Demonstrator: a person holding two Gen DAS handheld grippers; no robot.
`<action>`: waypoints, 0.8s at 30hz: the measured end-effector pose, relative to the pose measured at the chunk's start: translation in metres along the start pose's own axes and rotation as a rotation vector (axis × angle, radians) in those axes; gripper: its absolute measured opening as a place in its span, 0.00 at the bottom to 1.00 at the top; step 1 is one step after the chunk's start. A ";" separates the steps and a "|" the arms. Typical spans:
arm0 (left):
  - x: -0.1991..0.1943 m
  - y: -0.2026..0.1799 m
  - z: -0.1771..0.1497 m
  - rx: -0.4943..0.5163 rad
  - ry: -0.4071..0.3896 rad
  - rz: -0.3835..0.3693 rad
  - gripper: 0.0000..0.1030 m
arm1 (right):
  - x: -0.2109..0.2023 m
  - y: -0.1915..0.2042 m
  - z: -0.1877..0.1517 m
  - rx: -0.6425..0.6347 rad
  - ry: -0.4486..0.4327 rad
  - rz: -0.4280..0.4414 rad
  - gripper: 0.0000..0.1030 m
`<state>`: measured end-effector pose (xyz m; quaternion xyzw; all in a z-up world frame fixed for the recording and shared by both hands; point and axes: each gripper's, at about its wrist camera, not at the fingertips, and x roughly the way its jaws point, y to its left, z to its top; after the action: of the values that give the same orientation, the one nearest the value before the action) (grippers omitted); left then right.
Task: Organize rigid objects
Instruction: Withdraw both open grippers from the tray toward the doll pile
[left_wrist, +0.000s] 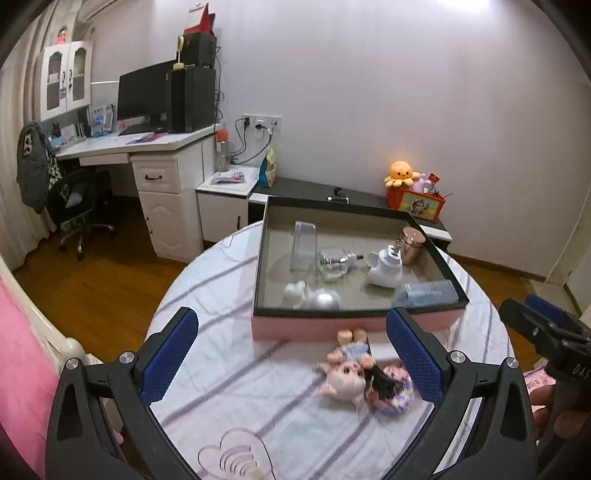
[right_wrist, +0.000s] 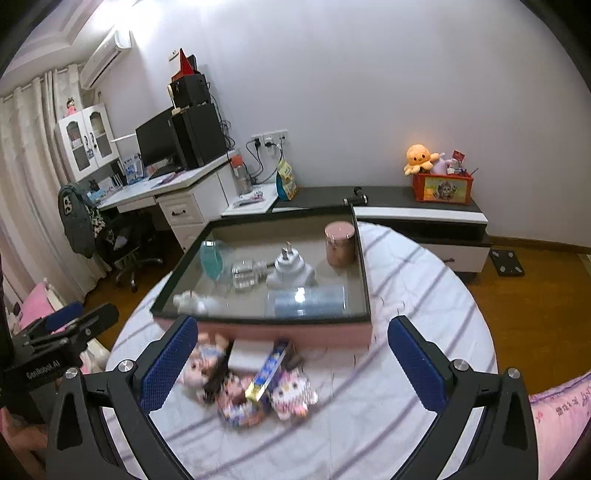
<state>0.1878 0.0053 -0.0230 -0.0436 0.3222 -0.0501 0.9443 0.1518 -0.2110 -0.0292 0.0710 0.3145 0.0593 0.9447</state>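
— Left gripper (left_wrist: 291, 354), as seen from the left wrist: how is it held?

— It is held spread wide with nothing between its blue ribbed pads (left_wrist: 173, 354), above the round counter (left_wrist: 207, 295), which is covered with a striped white cloth. A pig figurine (left_wrist: 345, 380) of smooth pink plastic is lain on its side just ahead of the opening, touching a dark-haired doll (left_wrist: 384, 391). The pose is judged to be one of approach, so that a toy can be bracketed.

— And the tray?

— A shallow pink-sided tray (left_wrist: 332, 326) with a black rim is set just beyond the toys. Hard items are gathered inside it: a clear glass bottle (left_wrist: 334, 264) lain down, a white plug adapter (left_wrist: 384, 267), a copper-toned metal tin (left_wrist: 412, 240), a bluish translucent case (left_wrist: 424, 293). It is presumably used as the collecting place.

— From the right wrist?

— The right gripper (right_wrist: 291, 360) is likewise held released, with nothing grasped. Beneath it the loose pile is seen, blurred: a glossy blue-and-yellow carton (right_wrist: 267, 373) is propped across the dolls, and a blocky pixel-brick cat (right_wrist: 293, 397) is stood beside them, near the tray wall. The other gripper's body is glimpsed at the left edge.

— How far along is the task judged?

— Partly done: several rigid things are already inside the tray, while the figurines and carton are left outside on the cloth.
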 end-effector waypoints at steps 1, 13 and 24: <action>-0.002 0.000 -0.002 0.003 0.003 0.001 1.00 | -0.002 0.000 -0.004 0.000 0.005 -0.003 1.00; -0.010 0.002 -0.015 -0.006 0.020 0.003 1.00 | -0.008 0.003 -0.020 -0.016 0.027 -0.013 1.00; 0.009 -0.003 -0.035 0.006 0.094 0.005 1.00 | 0.011 0.003 -0.031 -0.019 0.102 -0.005 1.00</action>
<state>0.1739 -0.0001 -0.0557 -0.0376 0.3661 -0.0509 0.9284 0.1418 -0.2036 -0.0594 0.0580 0.3620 0.0635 0.9282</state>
